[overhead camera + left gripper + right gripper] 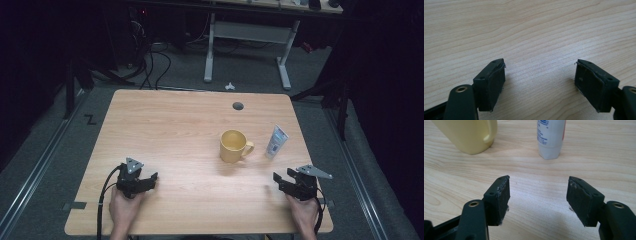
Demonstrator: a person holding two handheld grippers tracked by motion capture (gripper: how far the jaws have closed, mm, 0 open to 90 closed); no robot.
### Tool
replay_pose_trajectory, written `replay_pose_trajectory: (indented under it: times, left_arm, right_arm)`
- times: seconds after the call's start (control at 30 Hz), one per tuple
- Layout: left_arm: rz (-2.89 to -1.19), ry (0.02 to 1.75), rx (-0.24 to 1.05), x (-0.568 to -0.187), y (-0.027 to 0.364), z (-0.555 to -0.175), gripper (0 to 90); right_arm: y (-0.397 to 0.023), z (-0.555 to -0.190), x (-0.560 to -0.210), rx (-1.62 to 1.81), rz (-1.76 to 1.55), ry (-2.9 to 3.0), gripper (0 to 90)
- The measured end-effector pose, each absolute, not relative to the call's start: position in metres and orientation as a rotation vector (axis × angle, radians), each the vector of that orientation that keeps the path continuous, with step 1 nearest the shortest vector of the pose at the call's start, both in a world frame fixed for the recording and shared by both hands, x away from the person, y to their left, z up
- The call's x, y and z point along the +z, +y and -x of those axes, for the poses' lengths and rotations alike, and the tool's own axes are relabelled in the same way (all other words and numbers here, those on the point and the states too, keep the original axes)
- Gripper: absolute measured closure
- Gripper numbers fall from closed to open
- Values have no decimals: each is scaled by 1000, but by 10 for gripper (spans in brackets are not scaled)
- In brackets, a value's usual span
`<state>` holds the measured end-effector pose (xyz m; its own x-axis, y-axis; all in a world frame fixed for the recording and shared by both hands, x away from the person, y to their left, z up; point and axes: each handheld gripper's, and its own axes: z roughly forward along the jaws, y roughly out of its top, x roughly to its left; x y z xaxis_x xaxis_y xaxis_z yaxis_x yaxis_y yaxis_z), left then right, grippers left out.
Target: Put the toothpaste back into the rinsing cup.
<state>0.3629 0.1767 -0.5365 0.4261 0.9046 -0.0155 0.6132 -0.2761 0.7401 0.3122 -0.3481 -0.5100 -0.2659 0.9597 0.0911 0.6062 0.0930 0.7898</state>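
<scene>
Tube [276,142] lies at 3 o'clock of the mug [233,146], near it but apart, toward the table's [165,130] right edge. Right gripper [280,181] sits at 6 o'clock of the tube, jaws wide apart, empty. Left gripper [150,178] rests on bare wood, jaws apart, empty. Risk: tube likely light and smooth; an off-centre pinch could skid it into the mug or off the edge.

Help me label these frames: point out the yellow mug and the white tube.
yellow mug [232,145], high view, on its outer wall below the rim.
white tube [276,141], high view, on the middle of its body.
</scene>
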Motion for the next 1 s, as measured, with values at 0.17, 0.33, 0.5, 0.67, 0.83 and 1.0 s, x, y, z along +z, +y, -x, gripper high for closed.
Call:
replay_pose_trajectory:
  times: [0.17,0.33,0.5,0.67,0.83,1.0]
  left_arm:
    - [-2000,1278,547,-536,177,-363,247]
    - [-2000,1278,547,-536,177,-363,246]
    - [-2000,1278,547,-536,177,-363,247]
    - [-1999,1279,547,-536,177,-363,246]
    - [-2000,1278,547,-536,177,-363,246]
    - [-2000,1279,547,-536,177,-363,246]
  right_arm:
    - [-346,-316,-505,1041,-1524,1919,356]
    - [-346,-324,-501,1035,-1526,1904,364]
    - [-346,-328,-499,1038,-1525,1897,375]
    - [-348,-335,-497,1018,-1539,1889,377]
    - [-350,-341,-493,1013,-1544,1873,369]
    - [-351,-349,-487,1025,-1537,1867,372]
